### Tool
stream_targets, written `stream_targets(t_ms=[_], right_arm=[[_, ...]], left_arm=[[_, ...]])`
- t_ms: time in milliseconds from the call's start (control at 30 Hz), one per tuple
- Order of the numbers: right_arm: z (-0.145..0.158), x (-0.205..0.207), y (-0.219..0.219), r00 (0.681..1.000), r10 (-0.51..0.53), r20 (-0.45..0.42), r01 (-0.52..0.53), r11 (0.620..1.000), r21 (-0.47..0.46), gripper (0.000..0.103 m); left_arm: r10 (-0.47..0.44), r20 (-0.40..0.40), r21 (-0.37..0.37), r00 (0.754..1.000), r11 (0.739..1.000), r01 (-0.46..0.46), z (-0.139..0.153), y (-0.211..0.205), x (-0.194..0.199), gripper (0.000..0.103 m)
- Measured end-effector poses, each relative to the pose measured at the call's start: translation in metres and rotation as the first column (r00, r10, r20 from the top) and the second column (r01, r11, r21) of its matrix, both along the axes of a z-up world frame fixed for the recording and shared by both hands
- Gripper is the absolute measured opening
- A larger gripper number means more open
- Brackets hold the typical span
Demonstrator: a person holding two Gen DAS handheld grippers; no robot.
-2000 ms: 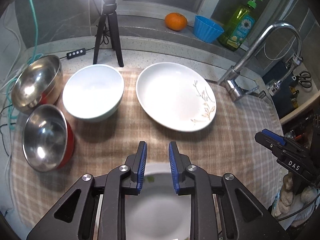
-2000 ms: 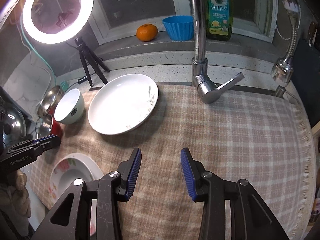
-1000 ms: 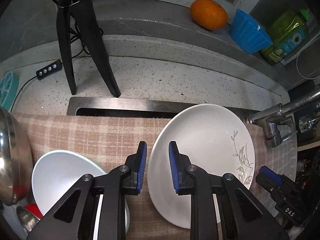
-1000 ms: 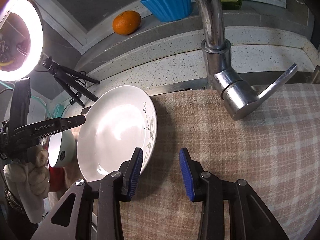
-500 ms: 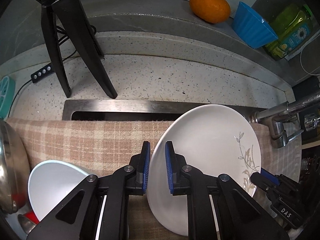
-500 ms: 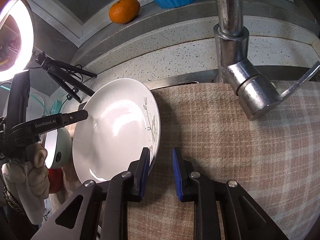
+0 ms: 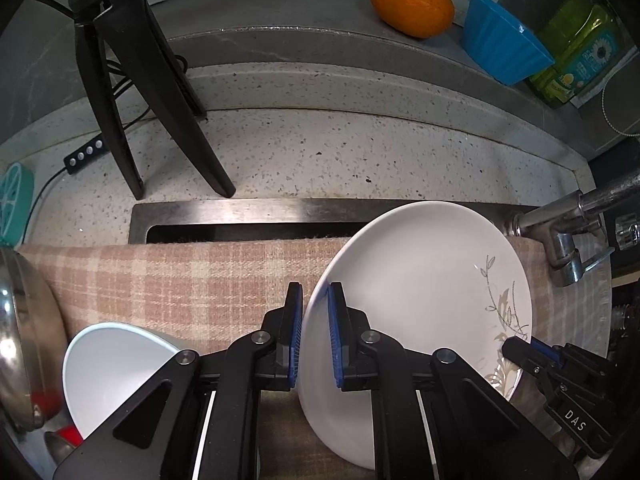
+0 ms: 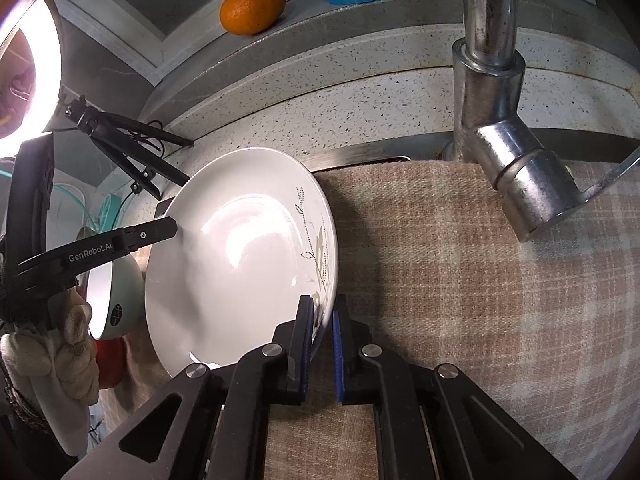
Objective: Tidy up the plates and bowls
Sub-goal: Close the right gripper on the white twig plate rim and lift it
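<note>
A: Left gripper: what are its jaws doing?

B: I have them clenched on the near left rim of the white plate, one pad under the lip and one on the upper face. The right gripper has its jaws clamped on the opposite rim, beside the grey leaf motif, having just finished closing.

A: Where does the plate sit?

B: It lies between my two grippers on the checked cloth that covers the worktop, its left edge apparently tilted up, its far rim close to the sink edge. Just beside it on the left is the white bowl, with a steel bowl beyond that.

A: How do I carry out the lift well?

B: In my judgement, both hands should rise together at the same rate, so the glazed rim neither twists nor slides out of the pads. I would keep the plate near level, clear the white bowl before any sideways travel, and stay away from the tap on the right. A short test lift first would show whether both grips hold.
</note>
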State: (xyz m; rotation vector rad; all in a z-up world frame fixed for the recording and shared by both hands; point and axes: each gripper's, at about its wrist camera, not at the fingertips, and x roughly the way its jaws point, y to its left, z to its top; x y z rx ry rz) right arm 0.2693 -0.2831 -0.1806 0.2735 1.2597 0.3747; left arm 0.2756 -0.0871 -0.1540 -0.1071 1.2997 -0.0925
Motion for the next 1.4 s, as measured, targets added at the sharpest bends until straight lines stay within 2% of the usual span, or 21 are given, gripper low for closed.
stream_targets(t_ms=[867,1400], right_arm=[[0.014,-0.022,-0.026,0.999,-0.033,0.007,0.033,0.999,0.016,0.006],[0.047,-0.048,-0.035,0.998,-0.03,0.046,0.028,0.999,0.042,0.006]], left_arm=[[0.001,0.029,-0.026,1.0,1.0,0.0,0.024,-0.011,-0.029,0.011],[0.008,0.068,-0.048,0.998,0.999,-0.005,0.059,-0.005,-0.059,0.011]])
